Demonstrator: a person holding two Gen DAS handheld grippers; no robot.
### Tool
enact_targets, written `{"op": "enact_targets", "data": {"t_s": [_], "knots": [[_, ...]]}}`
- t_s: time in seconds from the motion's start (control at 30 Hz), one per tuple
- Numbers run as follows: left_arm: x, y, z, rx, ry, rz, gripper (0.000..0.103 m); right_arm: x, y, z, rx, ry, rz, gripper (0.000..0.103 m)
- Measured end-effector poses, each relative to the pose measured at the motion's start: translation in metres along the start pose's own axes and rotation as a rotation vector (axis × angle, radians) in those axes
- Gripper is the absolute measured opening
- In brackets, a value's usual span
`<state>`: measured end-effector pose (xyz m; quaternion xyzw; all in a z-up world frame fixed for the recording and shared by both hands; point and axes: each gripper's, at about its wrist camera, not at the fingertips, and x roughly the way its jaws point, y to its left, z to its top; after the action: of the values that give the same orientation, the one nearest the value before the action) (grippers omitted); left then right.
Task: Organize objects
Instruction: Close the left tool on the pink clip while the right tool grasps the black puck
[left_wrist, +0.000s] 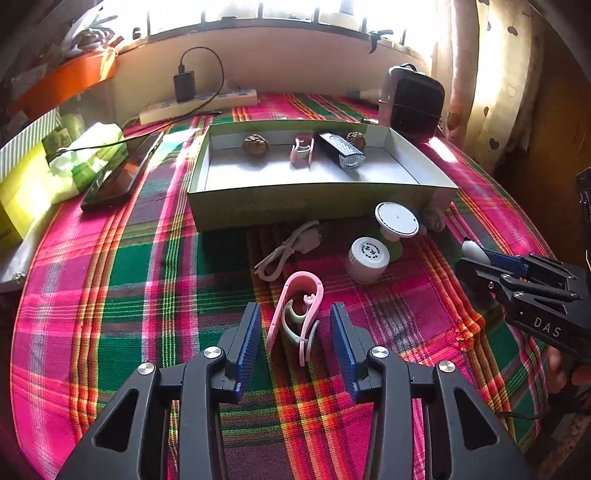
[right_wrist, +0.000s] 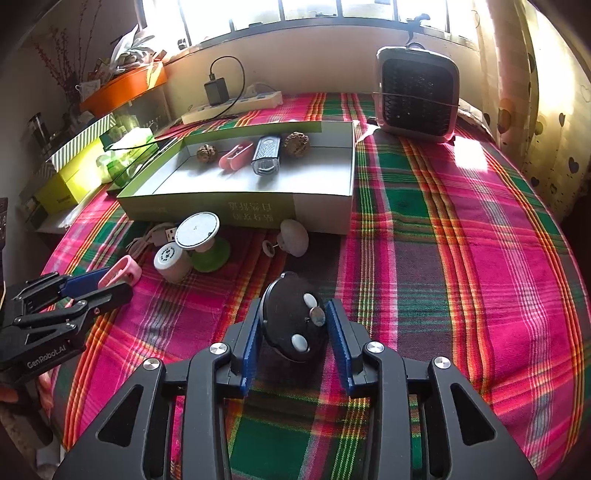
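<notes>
A pink clip (left_wrist: 295, 314) lies on the plaid cloth between the fingers of my left gripper (left_wrist: 295, 321), which is open around it; the clip also shows in the right wrist view (right_wrist: 123, 273). My right gripper (right_wrist: 295, 325) brackets a black round device with grey buttons (right_wrist: 293, 321); its pads are close to its sides, but contact is unclear. A green box tray (left_wrist: 258, 206) holds two walnuts (left_wrist: 255, 144), another pink clip (left_wrist: 302, 150) and a black shaver (left_wrist: 341, 151).
A white cable (left_wrist: 284, 251), a white jar (left_wrist: 367, 258), a white-topped green stand (left_wrist: 397, 221) and a mushroom-shaped white piece (right_wrist: 293, 236) lie before the tray. A fan heater (right_wrist: 417, 96) stands at the back right. A phone (left_wrist: 122, 173) and power strip (left_wrist: 199, 105) are at the left.
</notes>
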<state>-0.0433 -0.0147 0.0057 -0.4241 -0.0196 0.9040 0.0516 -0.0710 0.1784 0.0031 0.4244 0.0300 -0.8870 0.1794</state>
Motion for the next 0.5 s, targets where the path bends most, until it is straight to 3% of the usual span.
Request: {"op": "enact_targets", "data": {"t_s": [0.17, 0.3, 0.5], "knots": [[0.0022, 0.001, 0.0024, 0.007, -0.01, -0.003, 0.035, 0.0001, 0.001, -0.0002, -0.007, -0.001, -0.026, 0.036], [0.0026, 0.0014, 0.0031, 0.026, -0.012, 0.001, 0.022, -0.0001, 0.0026, -0.0006, -0.008, -0.001, -0.05, 0.031], [0.002, 0.0062, 0.0032, 0.005, -0.017, -0.038, 0.021, 0.0004, 0.0065, -0.0005, 0.006, -0.001, -0.069, 0.031]]}}
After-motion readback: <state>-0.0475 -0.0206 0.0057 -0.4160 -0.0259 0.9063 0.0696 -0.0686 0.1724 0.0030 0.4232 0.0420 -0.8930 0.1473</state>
